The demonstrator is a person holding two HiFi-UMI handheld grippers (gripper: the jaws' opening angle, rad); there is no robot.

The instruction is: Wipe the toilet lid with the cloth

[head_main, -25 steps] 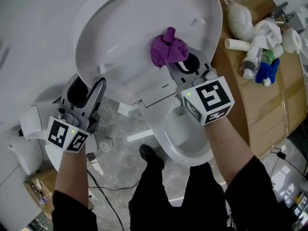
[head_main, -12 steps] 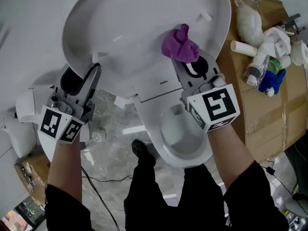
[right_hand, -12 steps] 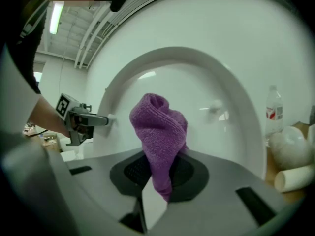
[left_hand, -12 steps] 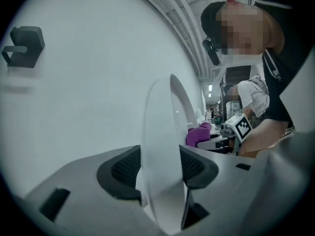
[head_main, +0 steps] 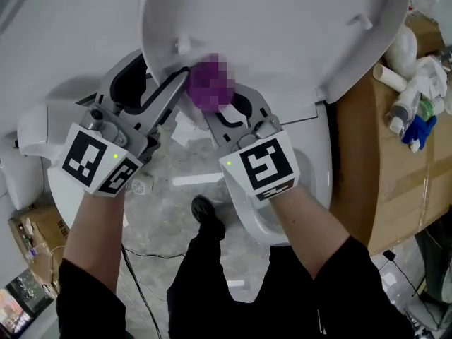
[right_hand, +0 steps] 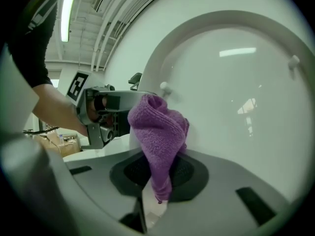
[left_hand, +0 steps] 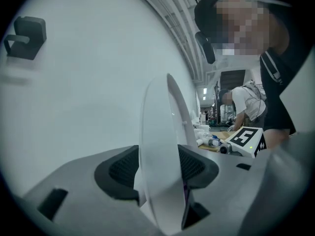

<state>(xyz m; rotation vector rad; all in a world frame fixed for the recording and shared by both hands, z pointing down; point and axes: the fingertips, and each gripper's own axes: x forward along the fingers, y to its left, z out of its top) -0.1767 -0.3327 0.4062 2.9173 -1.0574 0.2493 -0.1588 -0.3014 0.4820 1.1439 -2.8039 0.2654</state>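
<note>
The white toilet lid [head_main: 282,34] stands raised, its inner face toward me. My left gripper [head_main: 179,75] is shut on the lid's left rim; in the left gripper view the rim [left_hand: 160,146] runs edge-on between the jaws of that gripper [left_hand: 165,183]. A bunched purple cloth [head_main: 210,87] sits in my right gripper [head_main: 212,103], which is shut on it. The cloth [right_hand: 157,127] touches the lid [right_hand: 236,82] low on its left side, close beside the left gripper [right_hand: 101,114]. The right gripper [right_hand: 155,193] clamps the cloth's lower tail.
The toilet bowl [head_main: 314,157] lies below the lid. A cardboard surface [head_main: 385,168] at the right carries bottles and rolls [head_main: 417,108]. Another white fixture [head_main: 35,136] stands at the left. Cables [head_main: 145,277] and my shoe [head_main: 205,214] are on the floor. A person [left_hand: 246,107] bends over a bench far behind.
My right gripper has carried the cloth left and down across the lid, ending close to the left gripper. The left gripper has stayed at the lid's rim.
</note>
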